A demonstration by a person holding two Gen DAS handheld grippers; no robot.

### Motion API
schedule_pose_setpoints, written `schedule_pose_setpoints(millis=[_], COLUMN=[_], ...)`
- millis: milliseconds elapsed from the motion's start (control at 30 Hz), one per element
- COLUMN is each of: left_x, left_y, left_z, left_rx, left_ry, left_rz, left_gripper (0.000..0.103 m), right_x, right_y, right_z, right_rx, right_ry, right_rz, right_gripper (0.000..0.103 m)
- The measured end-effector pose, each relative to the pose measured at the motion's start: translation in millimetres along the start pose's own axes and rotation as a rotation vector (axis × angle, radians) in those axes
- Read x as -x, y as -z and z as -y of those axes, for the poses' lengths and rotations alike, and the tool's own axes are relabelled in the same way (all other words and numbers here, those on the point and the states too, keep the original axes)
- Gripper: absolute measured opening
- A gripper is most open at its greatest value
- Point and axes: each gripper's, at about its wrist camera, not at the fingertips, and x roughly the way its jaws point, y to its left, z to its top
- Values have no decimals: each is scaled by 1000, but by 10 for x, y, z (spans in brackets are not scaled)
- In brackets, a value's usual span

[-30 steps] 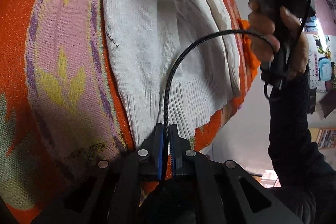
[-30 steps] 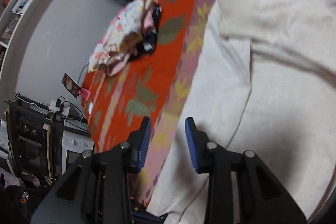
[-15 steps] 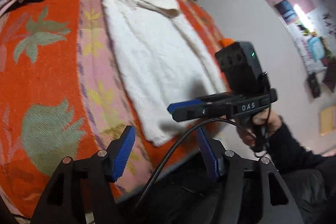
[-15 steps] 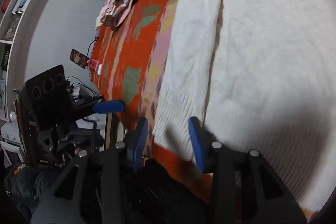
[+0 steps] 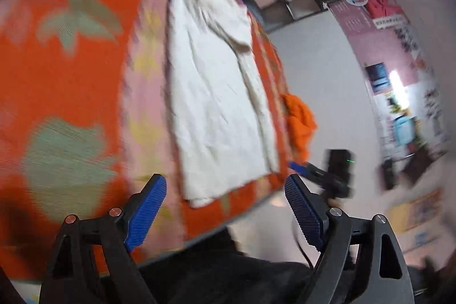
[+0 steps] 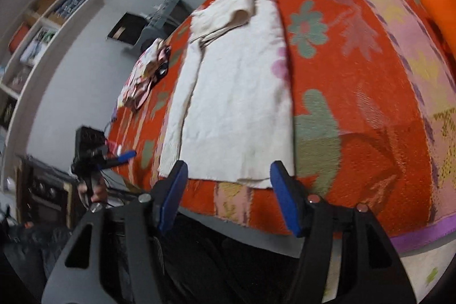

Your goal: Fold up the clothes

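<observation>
Left wrist view: the left hand-held gripper (image 5: 225, 207) hangs with its blue-padded jaws spread wide and nothing between them, above the near edge of a surface draped in an orange floral blanket (image 5: 71, 81). A cream knit sweater (image 5: 211, 93), folded into a long narrow strip, lies flat on the blanket and runs from 12 o'clock down toward the frame's centre, its ribbed hem nearest the jaws. An orange cloth (image 5: 299, 118) sits at the blanket's edge at about 3 o'clock of the sweater. The right hand-held gripper (image 5: 336, 170) shows at 4 o'clock, off the surface; its state cannot be told from here. The frame is motion-blurred.

Right wrist view: the right hand-held gripper (image 6: 228, 195) is likewise wide open and empty, poised just short of the sweater's (image 6: 236, 104) hem. The sweater stretches away toward 12 o'clock on the blanket (image 6: 356, 76), a sleeve folded across its far end. A bundle of patterned clothes (image 6: 148, 70) rests on the blanket at 10 o'clock of the sweater. The left hand-held gripper (image 6: 125, 155), held in a hand (image 6: 94, 190), appears at 9 o'clock, beside the surface.
</observation>
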Motion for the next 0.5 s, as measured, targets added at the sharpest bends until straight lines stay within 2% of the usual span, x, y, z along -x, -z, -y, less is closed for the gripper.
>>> schedule_pose_setpoints(millis=[67,133,167,367,500], left_x=[-164,-239,-273,-454,-575], left_y=[-68,-85,-91,-108,-120], left_z=[-58,-83,-88,-83,-79], left_rx=[58,88,96,113,124], left_ry=[-1,5,2,-63,-106], left_rz=[-25,-58,-73,-146,-195], left_gripper=[85,85,85,85,85], right_x=[-52,-142,-196,-252,-248], right_y=[-63,-103,-96,-116,-110], right_z=[192,299,294,331,283], right_rx=[-75,-91,-90,-65,-36], right_ry=[-46,-29,-13,-51,-31], right_rz=[-19,-56,-72,-118,-148], right_gripper=[61,61,61,59,60])
